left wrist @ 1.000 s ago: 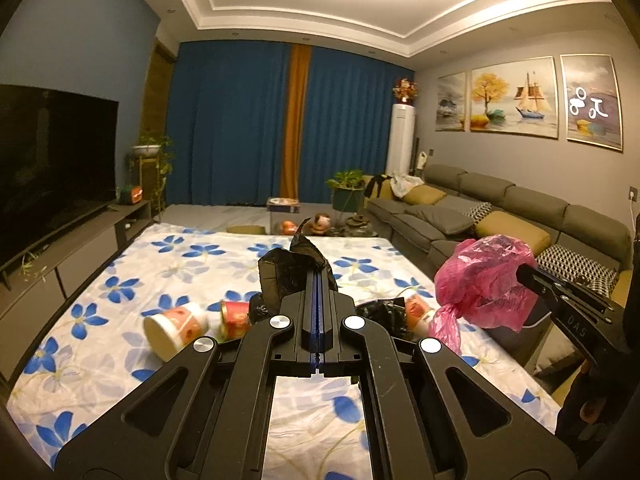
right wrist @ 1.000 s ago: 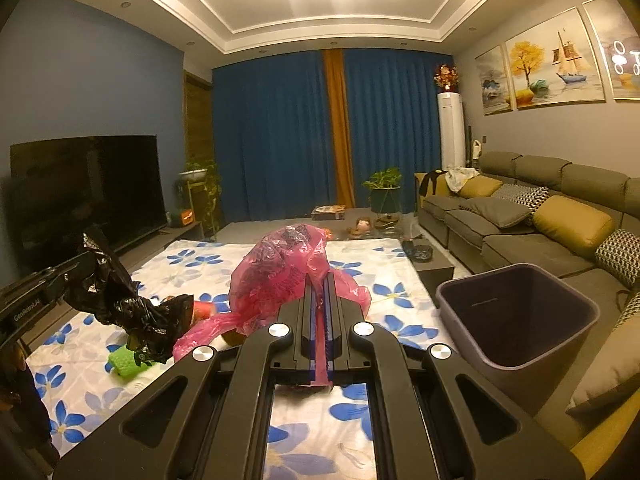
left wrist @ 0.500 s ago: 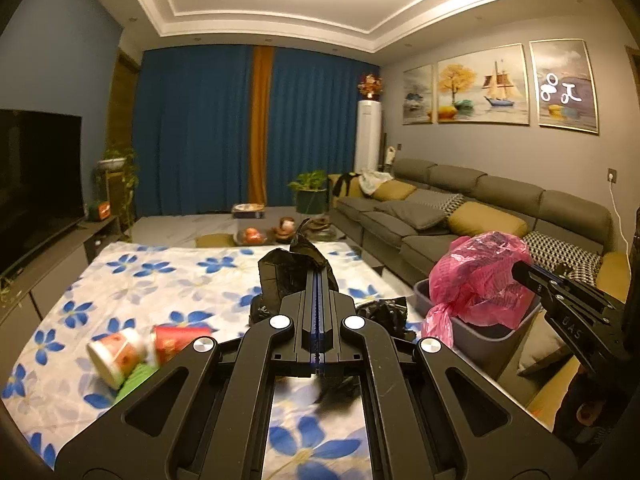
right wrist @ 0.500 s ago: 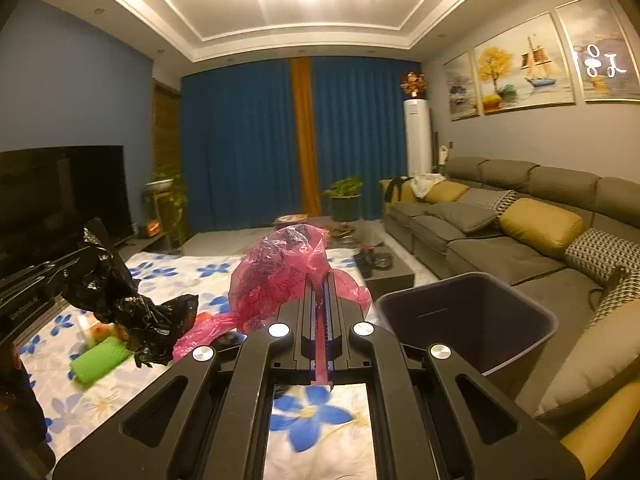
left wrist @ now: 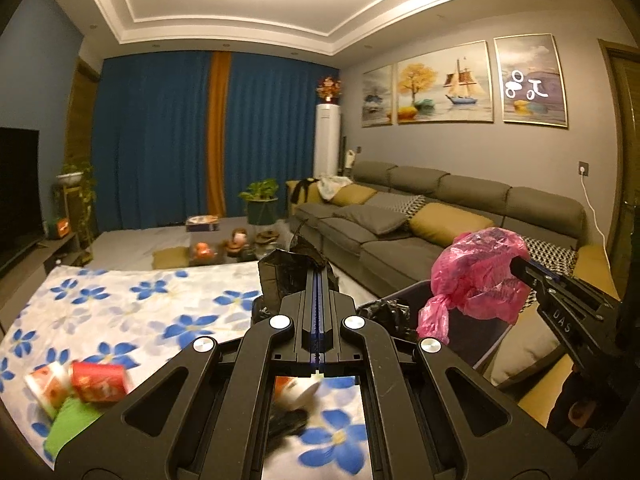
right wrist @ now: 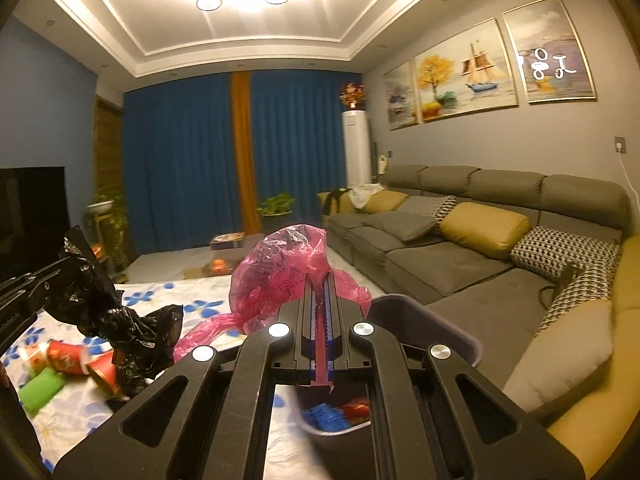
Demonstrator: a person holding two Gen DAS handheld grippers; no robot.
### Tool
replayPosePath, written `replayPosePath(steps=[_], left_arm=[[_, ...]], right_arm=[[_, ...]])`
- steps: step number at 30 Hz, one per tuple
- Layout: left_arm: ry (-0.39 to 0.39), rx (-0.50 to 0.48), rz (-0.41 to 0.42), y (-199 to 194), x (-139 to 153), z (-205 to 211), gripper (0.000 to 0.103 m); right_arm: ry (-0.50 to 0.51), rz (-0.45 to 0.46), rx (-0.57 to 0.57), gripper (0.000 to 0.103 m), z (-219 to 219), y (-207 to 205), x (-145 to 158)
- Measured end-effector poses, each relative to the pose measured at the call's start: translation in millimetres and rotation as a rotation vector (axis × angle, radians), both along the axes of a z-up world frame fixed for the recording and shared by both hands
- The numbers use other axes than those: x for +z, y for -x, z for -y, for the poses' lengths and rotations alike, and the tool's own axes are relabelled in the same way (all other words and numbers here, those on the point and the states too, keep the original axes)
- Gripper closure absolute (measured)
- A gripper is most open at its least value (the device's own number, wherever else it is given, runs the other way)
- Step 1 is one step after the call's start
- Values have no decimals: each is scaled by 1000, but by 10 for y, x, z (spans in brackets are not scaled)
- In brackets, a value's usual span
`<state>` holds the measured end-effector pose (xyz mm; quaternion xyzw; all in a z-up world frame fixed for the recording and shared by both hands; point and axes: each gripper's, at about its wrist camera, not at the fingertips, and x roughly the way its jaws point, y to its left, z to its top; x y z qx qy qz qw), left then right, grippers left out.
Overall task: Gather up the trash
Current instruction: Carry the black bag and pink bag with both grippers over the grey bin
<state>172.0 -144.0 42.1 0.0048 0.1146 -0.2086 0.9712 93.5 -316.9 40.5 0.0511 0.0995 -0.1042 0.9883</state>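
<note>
My left gripper [left wrist: 317, 276] is shut on a crumpled black plastic bag [left wrist: 286, 276], held in the air; it also shows in the right wrist view [right wrist: 116, 316]. My right gripper [right wrist: 319, 280] is shut on a pink plastic bag [right wrist: 276, 276] and holds it over the near rim of the grey trash bin [right wrist: 440, 324]. The pink bag also shows in the left wrist view [left wrist: 476, 276], above the bin [left wrist: 476, 336]. The bin holds blue and red trash [right wrist: 332, 416].
Red paper cups [left wrist: 96, 380] and a green item [left wrist: 68, 424] lie on the flowered cloth [left wrist: 132, 304]; they also show in the right wrist view [right wrist: 64, 356]. A grey sofa [right wrist: 460, 248] runs along the right. A TV [left wrist: 16, 188] stands at left.
Both grippers have swung to the right with their bags, from above the flowered cloth towards the bin. The bin now lies directly under the right gripper.
</note>
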Motion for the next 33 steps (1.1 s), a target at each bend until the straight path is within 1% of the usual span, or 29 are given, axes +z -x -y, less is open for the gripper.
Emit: replayPosePath(steps=[5, 12, 16, 25, 33], left_arm=[[-5, -37, -3, -159, -23, 347, 103], [-13, -71, -18, -336, -108, 690, 103], [-17, -81, -29, -434, -142, 845, 103], [-16, -114, -37, -568, -203, 1057, 103], [-23, -148, -61, -709, -304, 1186, 103]], right_arm=[[4, 3, -54, 99, 179, -74, -32], [0, -2, -106, 99, 445, -178, -57], [-3, -13, -130, 99, 505, -220, -103], [-19, -23, -165, 99, 700, -316, -114], [-30, -27, -183, 99, 713, -377, -145]])
